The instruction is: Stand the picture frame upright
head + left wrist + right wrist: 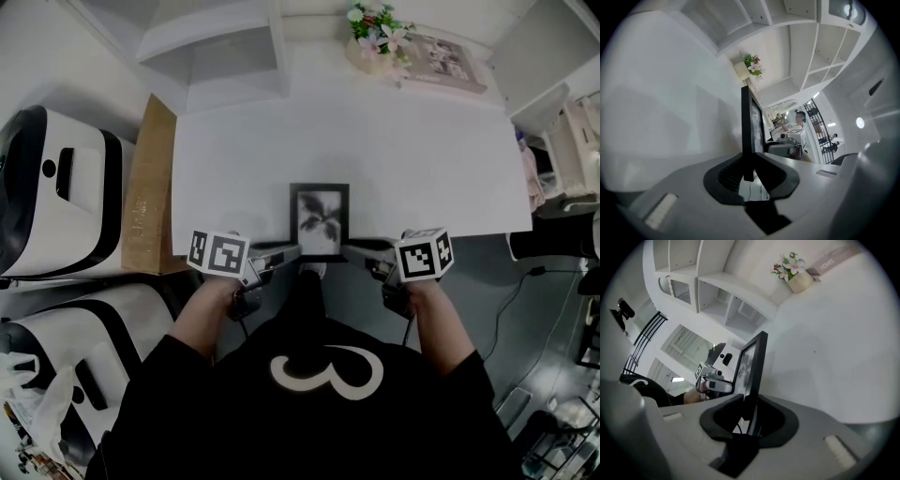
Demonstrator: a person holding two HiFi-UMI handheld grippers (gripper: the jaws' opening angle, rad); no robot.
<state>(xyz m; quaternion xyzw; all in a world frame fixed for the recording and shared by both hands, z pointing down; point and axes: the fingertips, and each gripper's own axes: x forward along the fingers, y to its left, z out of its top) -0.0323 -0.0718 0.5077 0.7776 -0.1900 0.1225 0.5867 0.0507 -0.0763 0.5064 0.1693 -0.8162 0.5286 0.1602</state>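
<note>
Picture frame (320, 221): black, w/ a dark plant print, at the front edge of the white bench (422, 159), gripped at both near corners. The left hand-held gripper (292, 251) has its jaws closed part-way, onto the frame's lower-left corner. In the left gripper view the frame's black edge runs straight up from btwn the two pads, which press on it from either side. The right hand-held gripper (349, 249) does the same at the lower-right corner, jaws pinched on the frame's edge w/ nothing else btwn them. Both come in from the person's side, so the frame lies btwn the two, its long side running away from the person toward the bench's middle. Whether the frame's far end is off the surface can't be told. Further out, a flower pot (373, 37) and a book (441, 61) sit at the bench's far edge, well apart from the frame. A cardboard sheet (148, 187) stands just beside the bench's left edge, w/ white shelving (220, 47) beyond the far-left corner.
</note>
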